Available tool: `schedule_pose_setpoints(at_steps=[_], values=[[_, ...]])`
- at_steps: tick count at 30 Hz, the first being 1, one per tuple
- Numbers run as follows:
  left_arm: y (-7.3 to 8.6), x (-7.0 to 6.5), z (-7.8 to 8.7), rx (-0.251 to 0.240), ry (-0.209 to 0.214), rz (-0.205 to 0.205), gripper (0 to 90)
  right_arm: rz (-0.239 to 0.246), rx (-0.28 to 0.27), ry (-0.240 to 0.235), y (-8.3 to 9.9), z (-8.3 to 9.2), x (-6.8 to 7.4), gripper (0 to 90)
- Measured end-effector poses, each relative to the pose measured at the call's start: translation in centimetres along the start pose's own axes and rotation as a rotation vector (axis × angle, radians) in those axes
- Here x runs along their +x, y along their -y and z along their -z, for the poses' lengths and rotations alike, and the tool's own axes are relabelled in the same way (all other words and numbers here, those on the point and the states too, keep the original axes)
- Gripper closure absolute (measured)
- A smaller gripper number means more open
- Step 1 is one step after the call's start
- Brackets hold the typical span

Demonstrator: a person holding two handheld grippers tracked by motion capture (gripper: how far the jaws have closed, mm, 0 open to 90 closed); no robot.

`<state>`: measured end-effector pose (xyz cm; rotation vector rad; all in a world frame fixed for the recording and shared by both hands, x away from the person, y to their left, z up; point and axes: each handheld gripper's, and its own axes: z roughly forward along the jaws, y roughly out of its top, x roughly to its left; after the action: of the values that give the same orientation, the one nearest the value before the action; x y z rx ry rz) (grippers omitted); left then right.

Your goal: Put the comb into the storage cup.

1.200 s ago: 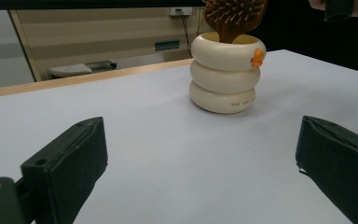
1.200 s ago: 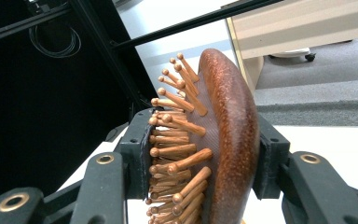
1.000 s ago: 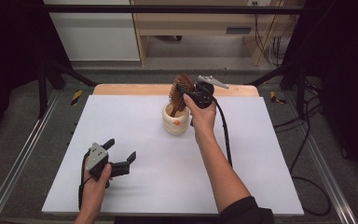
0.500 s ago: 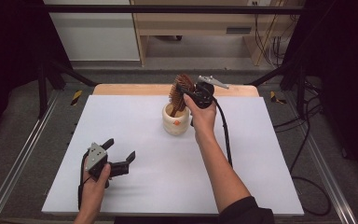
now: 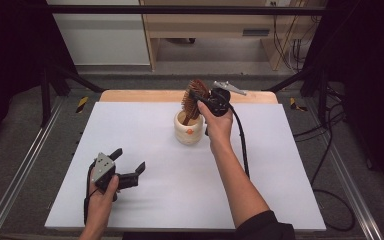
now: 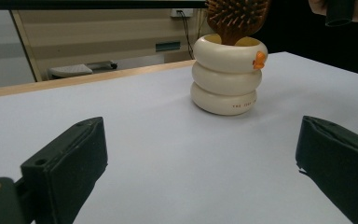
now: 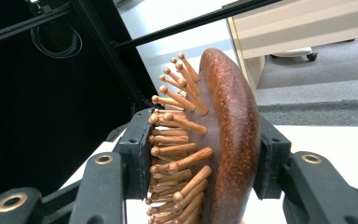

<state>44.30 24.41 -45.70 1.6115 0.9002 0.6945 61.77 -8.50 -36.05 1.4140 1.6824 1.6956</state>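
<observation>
A brown wooden hairbrush [image 5: 194,100] stands with its handle down in a cream ringed cup [image 5: 189,129] at the back middle of the white mat. My right gripper [image 5: 198,98] is shut on the brush head. In the right gripper view one pad presses the bristles and the other the smooth back of the hairbrush [image 7: 223,140]. My left gripper [image 5: 128,165] rests near the mat's front left, open, with nothing between its fingers [image 6: 70,158]. From there the cup [image 6: 227,77] with an orange mark and the brush [image 6: 237,18] show ahead.
The white mat [image 5: 150,150] lies on a table with a wooden strip [image 5: 145,95] along its far edge. A black cable [image 5: 242,145] trails from the right gripper along the forearm. Metal rails [image 5: 25,165] and dark frame posts border the table.
</observation>
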Motion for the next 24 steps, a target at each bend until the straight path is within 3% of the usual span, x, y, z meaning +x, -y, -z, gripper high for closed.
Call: schedule_pose_setpoints(at_steps=[24], values=[[0.03,-0.04,-0.07,0.002,0.004,0.0,2.1,-0.019,0.003,-0.002,-0.03,0.04,-0.36,48.6]])
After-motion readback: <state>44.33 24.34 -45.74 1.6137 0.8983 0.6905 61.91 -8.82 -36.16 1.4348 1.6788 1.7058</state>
